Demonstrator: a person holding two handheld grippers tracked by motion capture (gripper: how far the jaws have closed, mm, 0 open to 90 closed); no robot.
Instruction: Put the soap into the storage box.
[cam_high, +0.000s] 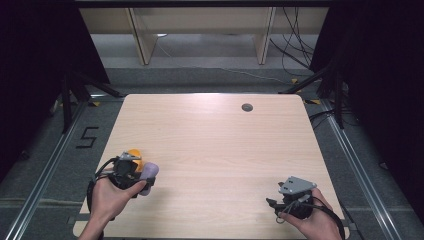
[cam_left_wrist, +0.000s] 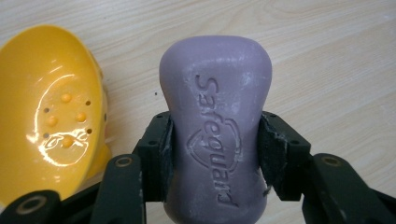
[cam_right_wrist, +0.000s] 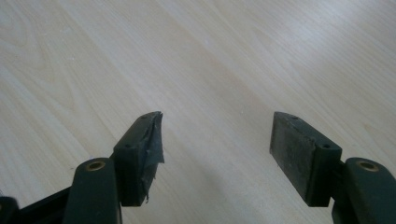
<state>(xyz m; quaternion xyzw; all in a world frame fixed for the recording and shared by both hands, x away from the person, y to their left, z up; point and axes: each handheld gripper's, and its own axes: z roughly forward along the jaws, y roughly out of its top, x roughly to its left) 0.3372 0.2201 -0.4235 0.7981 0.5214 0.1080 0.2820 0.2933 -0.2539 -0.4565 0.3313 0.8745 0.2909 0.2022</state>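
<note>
Soap bar (cam_left_wrist: 215, 135) clamped in left hand-held gripper (cam_left_wrist: 215, 154), beside yellow dish (cam_left_wrist: 46, 107); right hand-held gripper (cam_right_wrist: 217, 149) agape, empty. Next, probably: lowering soap gently into dish.

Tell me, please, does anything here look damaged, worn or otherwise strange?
Yes. On the right tool, the grey pad of the left-hand jaw is peeling, with a torn, ragged edge. The purple soap bar clamped in the left tool has whitish scuffs. The yellow soap dish beside it looks fine.
</note>
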